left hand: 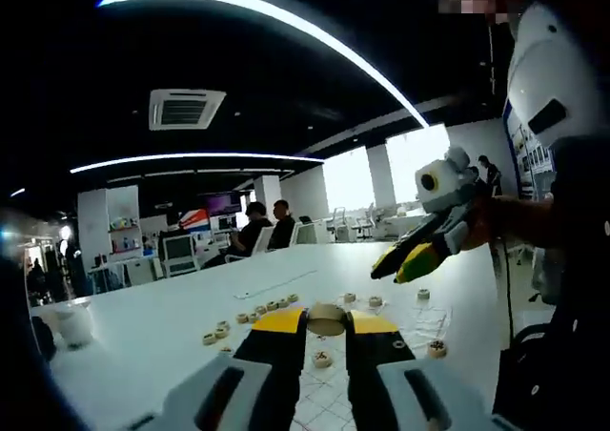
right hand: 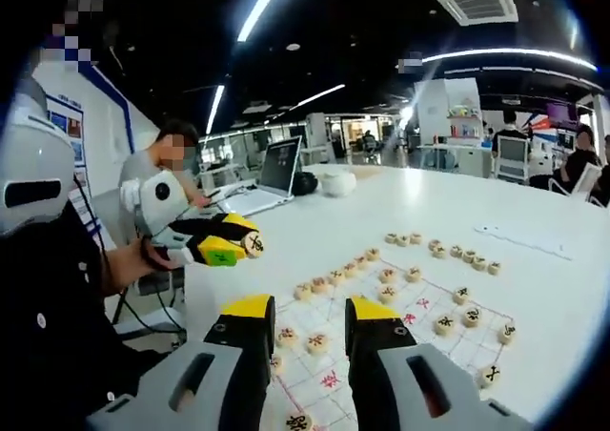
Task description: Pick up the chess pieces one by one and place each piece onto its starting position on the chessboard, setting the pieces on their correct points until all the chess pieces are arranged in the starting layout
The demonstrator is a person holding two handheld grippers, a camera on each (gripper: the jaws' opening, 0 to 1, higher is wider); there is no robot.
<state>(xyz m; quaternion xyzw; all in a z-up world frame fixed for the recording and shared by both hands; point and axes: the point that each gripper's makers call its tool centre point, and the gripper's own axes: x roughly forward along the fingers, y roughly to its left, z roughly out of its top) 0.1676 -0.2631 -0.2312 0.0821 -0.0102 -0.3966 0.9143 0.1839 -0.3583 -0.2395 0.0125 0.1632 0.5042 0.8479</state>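
My left gripper (left hand: 326, 326) is shut on a round wooden chess piece (left hand: 326, 315), held up above the white table (left hand: 162, 317). The same gripper (right hand: 238, 245) comes in from the left of the right gripper view with the piece (right hand: 254, 244) at its tips. My right gripper (right hand: 310, 317) hovers open over the chessboard (right hand: 381, 340), a white sheet with red lines, with nothing between its jaws; it also hangs at the right (left hand: 405, 261). Several wooden pieces (right hand: 343, 269) lie in rows on the board, and more lie on its right part (right hand: 457, 307).
A laptop (right hand: 276, 169) and a white bowl (right hand: 336, 183) stand at the table's far end. A white cup (left hand: 74, 324) sits near the left edge. A person (right hand: 157, 164) sits close by, and others (left hand: 267, 226) sit at desks behind.
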